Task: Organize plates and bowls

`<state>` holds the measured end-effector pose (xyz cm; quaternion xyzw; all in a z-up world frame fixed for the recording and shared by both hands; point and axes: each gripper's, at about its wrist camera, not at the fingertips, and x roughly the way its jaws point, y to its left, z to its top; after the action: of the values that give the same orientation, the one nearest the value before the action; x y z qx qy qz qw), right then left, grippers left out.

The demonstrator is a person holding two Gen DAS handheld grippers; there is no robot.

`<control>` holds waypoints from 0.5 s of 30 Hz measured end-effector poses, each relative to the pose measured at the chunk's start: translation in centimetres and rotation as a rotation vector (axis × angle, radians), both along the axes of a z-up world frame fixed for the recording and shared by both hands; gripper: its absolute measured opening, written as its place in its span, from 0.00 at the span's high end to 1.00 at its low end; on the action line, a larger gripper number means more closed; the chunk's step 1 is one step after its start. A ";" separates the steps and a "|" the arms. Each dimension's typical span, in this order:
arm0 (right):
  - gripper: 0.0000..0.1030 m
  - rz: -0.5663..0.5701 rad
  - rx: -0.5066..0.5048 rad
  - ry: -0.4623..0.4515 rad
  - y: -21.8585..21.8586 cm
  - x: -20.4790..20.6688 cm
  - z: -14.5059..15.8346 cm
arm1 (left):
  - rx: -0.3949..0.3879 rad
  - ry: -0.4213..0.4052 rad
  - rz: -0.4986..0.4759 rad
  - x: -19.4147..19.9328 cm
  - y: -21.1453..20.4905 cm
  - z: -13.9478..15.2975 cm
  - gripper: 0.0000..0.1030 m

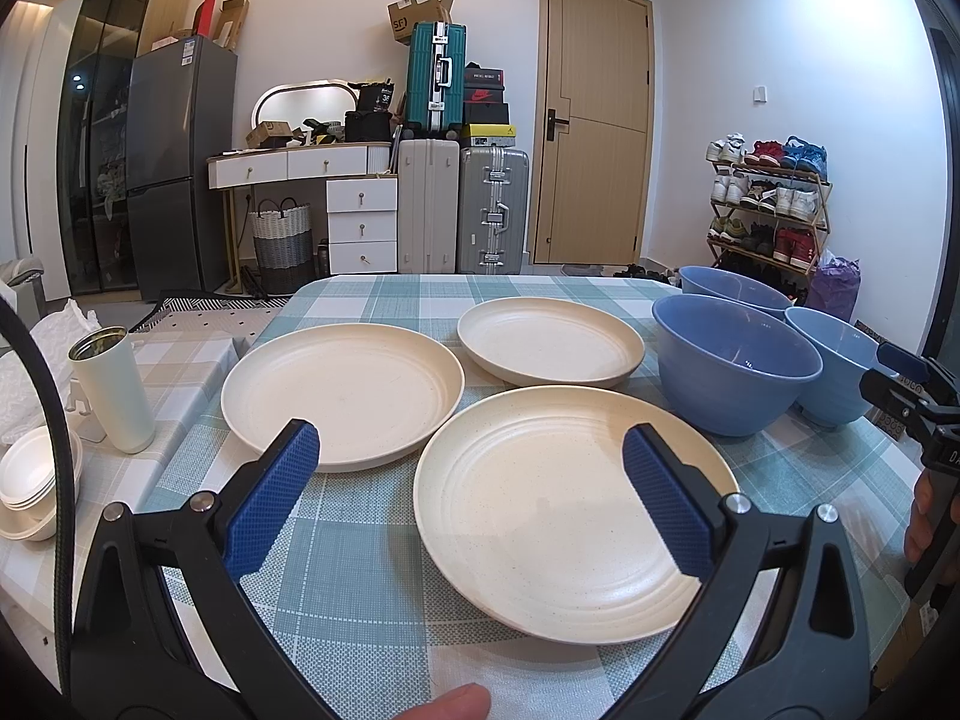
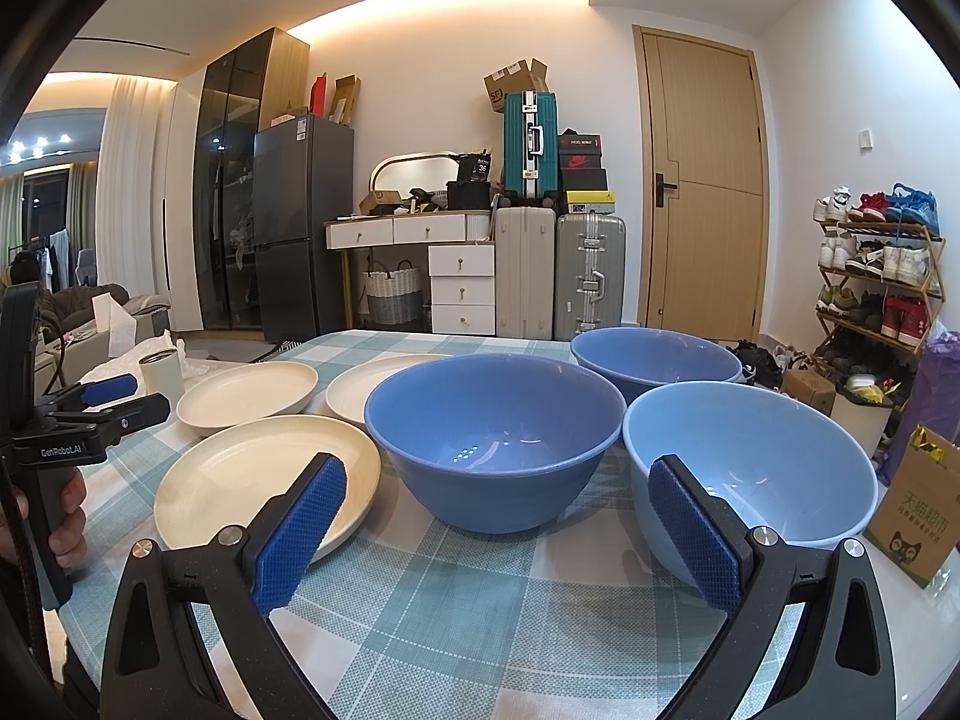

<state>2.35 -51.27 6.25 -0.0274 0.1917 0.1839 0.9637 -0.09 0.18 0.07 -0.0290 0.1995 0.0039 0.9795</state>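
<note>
Since nothing is stacked yet, task reads as at its start. Items on checked tabletop [image 1: 360, 570]: 3 cream plates, all separate, near plate [image 1: 570, 510], left plate [image 1: 342, 396], far plate [image 1: 549, 339]; 3 blue bowls to their right, mid bowl [image 2: 492, 438], pale bowl [image 2: 756, 474], far bowl [image 2: 654, 360], none nested. Left gripper [image 1: 471, 498] jaws wide open, empty, over near plate. Right gripper [image 2: 498, 528] jaws open, empty, betw. mid & pale bowls. Left to do: stack plates, nest bowls.

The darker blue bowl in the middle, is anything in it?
Empty. The right wrist view looks down into the darker blue bowl and shows only its bare inside with small light reflections near the bottom.
</note>
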 end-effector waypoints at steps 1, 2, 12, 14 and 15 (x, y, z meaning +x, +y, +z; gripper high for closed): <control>0.00 0.000 0.000 0.000 0.0 0.0 0.0 | 0.000 0.000 0.000 0.0 0.0 0.0 0.02; 0.00 0.000 0.000 0.000 0.0 0.0 0.0 | 0.000 0.000 0.000 0.0 0.0 0.0 0.02; 0.00 0.000 0.000 -0.001 -0.1 0.0 0.0 | 0.000 0.000 0.000 0.0 0.0 0.0 0.02; 0.00 0.000 -0.001 0.000 0.0 0.0 0.0 | 0.000 0.000 0.000 0.0 0.0 0.0 0.02; 0.00 0.000 0.000 -0.001 -0.1 0.0 0.0 | 0.000 0.000 0.000 0.0 0.0 0.0 0.02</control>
<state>2.35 -51.34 6.27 -0.0277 0.1914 0.1840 0.9637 -0.09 0.17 0.07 -0.0289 0.1996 0.0040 0.9795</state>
